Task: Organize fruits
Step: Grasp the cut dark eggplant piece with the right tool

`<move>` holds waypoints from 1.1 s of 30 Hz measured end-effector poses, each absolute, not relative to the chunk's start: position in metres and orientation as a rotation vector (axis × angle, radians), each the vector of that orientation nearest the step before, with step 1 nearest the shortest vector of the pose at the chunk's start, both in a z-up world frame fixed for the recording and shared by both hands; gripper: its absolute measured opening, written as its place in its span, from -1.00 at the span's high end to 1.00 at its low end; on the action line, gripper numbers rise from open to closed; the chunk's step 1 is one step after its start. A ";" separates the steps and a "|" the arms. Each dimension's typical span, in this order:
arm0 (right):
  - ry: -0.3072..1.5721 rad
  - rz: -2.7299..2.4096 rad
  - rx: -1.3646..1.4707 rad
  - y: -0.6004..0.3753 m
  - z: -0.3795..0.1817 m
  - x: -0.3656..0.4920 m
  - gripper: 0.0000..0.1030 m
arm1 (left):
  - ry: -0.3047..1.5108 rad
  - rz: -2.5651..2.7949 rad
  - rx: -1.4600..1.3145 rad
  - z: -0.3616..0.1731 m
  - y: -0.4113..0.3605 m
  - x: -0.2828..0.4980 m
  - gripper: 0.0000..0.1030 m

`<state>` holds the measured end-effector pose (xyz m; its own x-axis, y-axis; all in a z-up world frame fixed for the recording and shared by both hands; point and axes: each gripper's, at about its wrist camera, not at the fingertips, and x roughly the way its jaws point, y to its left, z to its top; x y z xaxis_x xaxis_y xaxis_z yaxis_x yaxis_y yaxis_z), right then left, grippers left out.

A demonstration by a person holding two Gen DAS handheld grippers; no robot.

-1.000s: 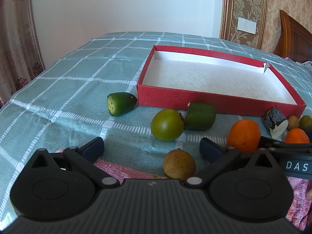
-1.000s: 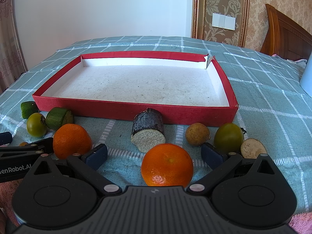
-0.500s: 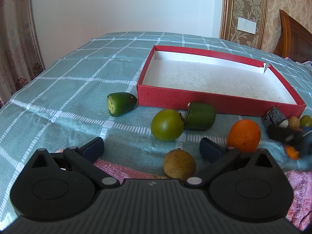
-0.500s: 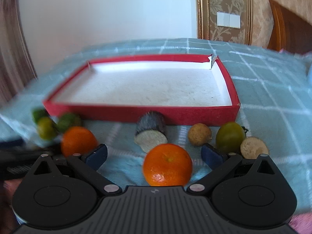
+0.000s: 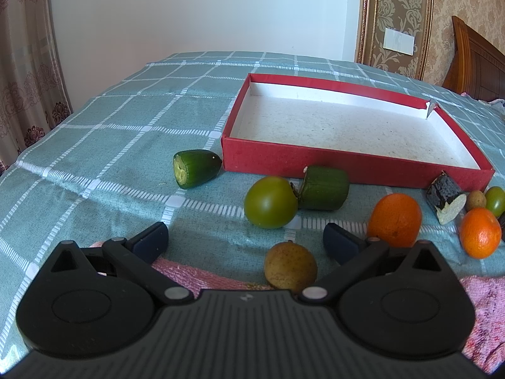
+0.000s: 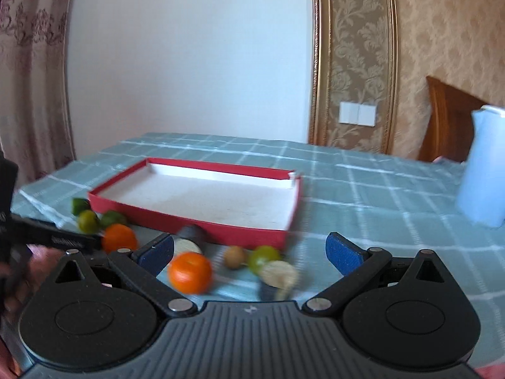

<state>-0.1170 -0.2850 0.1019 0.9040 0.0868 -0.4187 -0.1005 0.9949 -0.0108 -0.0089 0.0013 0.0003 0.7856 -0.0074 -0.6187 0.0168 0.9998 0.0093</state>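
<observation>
- Left gripper (image 5: 245, 237): spread wide, nothing between the blue pads (image 5: 151, 240), low over the checked green cloth (image 5: 94, 145).
- Right gripper (image 6: 249, 251): also spread wide and empty, held higher and farther back from the fruits; view blurred.
- Red box (image 5: 353, 165): shallow, white inside, no fruit in it, on the far side of the cloth.
- Cut cucumber end (image 5: 195, 172): just beside the near left corner of the box, cut face turned left; touching or not, cannot tell.
- Green tomato (image 5: 270, 202): near of the box, touching a green cucumber piece (image 5: 325, 188) on its right.
- Brown round fruit (image 5: 290, 267): nearest, close before the left gripper's body, beside a pink towel (image 5: 195, 276).
- Orange (image 5: 394, 219): right behind the right pad of the left gripper.
- Second orange (image 5: 479, 232): farther right, near the dark-skinned white-fleshed piece (image 5: 446, 197).
- Small brown fruit (image 5: 476, 199) and small green fruit (image 5: 495, 200): side by side at the right edge, near the box's near right corner.
- Pale blue jug (image 6: 483, 167): well apart on the far right, seen only from the right wrist.
</observation>
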 end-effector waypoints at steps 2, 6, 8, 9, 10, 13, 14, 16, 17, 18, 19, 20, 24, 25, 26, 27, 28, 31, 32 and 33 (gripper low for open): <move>0.447 0.097 -0.062 -0.285 0.097 -0.116 -1.00 | 0.667 -0.013 0.014 0.000 0.001 -0.009 -1.00; 0.493 0.079 -0.072 -0.289 0.085 -0.109 -0.99 | 0.667 -0.013 0.014 0.000 0.001 -0.009 -1.00; 0.508 0.085 -0.045 -0.293 0.082 -0.104 -0.96 | 0.667 -0.013 0.014 0.000 0.001 -0.009 -1.00; 0.518 0.085 -0.036 -0.295 0.081 -0.102 -0.82 | 0.667 -0.013 0.014 0.000 0.001 -0.009 -1.00; 0.529 0.086 -0.028 -0.296 0.079 -0.099 -0.75 | 0.667 -0.013 0.014 0.000 0.001 -0.009 -1.00; 0.569 0.100 -0.012 -0.297 0.072 -0.089 -0.41 | 0.667 -0.013 0.014 0.000 0.001 -0.009 -1.00; 0.580 0.099 -0.003 -0.299 0.070 -0.085 -0.33 | 0.667 -0.013 0.014 0.000 0.001 -0.009 -1.00; 0.593 0.103 0.008 -0.301 0.067 -0.079 -0.33 | 0.667 -0.013 0.014 0.000 0.001 -0.009 -1.00; 0.598 0.103 0.008 -0.301 0.066 -0.077 -0.33 | 0.667 -0.013 0.014 0.000 0.001 -0.009 -1.00; 0.602 0.101 0.004 -0.301 0.065 -0.074 -0.33 | 0.667 -0.013 0.014 0.000 0.001 -0.009 -1.00; 0.608 0.100 0.000 -0.301 0.064 -0.072 -0.32 | 0.667 -0.013 0.014 0.000 0.001 -0.009 -1.00; 0.613 0.103 -0.001 -0.300 0.064 -0.070 -0.23 | 0.667 -0.013 0.014 0.000 0.001 -0.009 -1.00; 0.647 0.115 -0.005 -0.299 0.059 -0.063 0.35 | 0.667 -0.013 0.014 0.000 0.001 -0.009 -1.00; 0.645 0.113 -0.002 -0.299 0.059 -0.063 0.35 | 0.667 -0.013 0.014 0.000 0.001 -0.009 -1.00; 0.645 0.113 0.000 -0.299 0.059 -0.063 0.36 | 0.667 -0.013 0.014 0.000 0.001 -0.009 -1.00; 0.645 0.113 0.003 -0.299 0.058 -0.063 0.36 | 0.667 -0.013 0.014 0.000 0.001 -0.009 -1.00; 0.644 0.112 0.005 -0.299 0.059 -0.063 0.36 | 0.667 -0.013 0.014 0.000 0.001 -0.009 -1.00; 0.639 0.114 0.024 -0.301 0.061 -0.065 0.37 | 0.667 -0.013 0.014 0.000 0.001 -0.009 -1.00; 0.634 0.116 0.032 -0.302 0.063 -0.066 0.37 | 0.667 -0.013 0.014 0.000 0.001 -0.009 -1.00; 0.626 0.117 0.038 -0.303 0.066 -0.067 0.37 | 0.667 -0.013 0.014 0.000 0.001 -0.009 -1.00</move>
<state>-0.0673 -0.3028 0.0655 0.8039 0.1204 -0.5825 -0.0973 0.9927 0.0708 -0.0089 0.0015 0.0002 0.7857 -0.0077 -0.6186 0.0166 0.9998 0.0087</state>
